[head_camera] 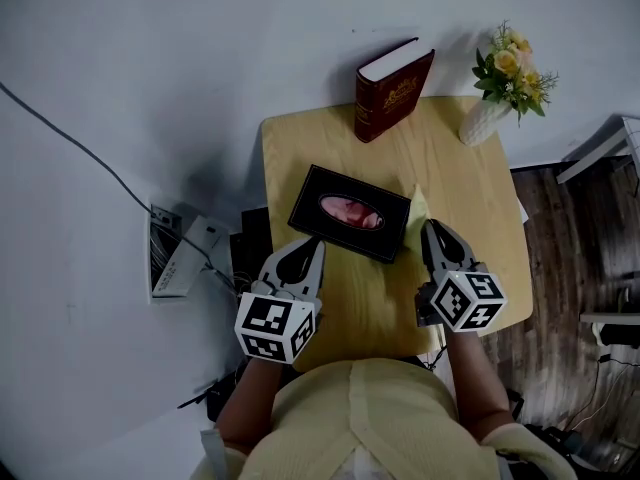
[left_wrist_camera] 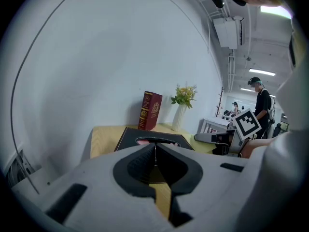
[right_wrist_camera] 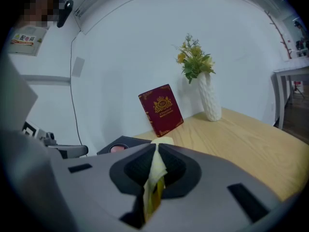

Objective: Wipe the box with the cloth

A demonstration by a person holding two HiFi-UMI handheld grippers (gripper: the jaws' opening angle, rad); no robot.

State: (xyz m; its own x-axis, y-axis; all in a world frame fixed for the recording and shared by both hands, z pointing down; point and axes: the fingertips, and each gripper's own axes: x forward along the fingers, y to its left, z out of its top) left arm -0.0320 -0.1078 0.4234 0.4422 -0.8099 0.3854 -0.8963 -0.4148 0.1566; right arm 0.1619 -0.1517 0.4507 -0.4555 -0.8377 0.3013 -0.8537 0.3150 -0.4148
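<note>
A flat black box (head_camera: pixel 351 213) with a pink oval window lies on the small wooden table (head_camera: pixel 470 183); it also shows in the left gripper view (left_wrist_camera: pixel 152 138) and the right gripper view (right_wrist_camera: pixel 118 147). My right gripper (head_camera: pixel 427 226) is shut on a pale yellow cloth (head_camera: pixel 418 209), which sticks out between the jaws (right_wrist_camera: pixel 155 170) just right of the box's near right corner. My left gripper (head_camera: pixel 312 241) is shut with nothing in it, its tip (left_wrist_camera: pixel 155 146) at the box's near left edge.
A dark red book (head_camera: pixel 391 88) stands at the table's far edge. A white vase of yellow flowers (head_camera: pixel 500 90) stands at the far right corner. A power strip and cable (head_camera: pixel 175 251) lie on the floor to the left. People stand far off in the left gripper view.
</note>
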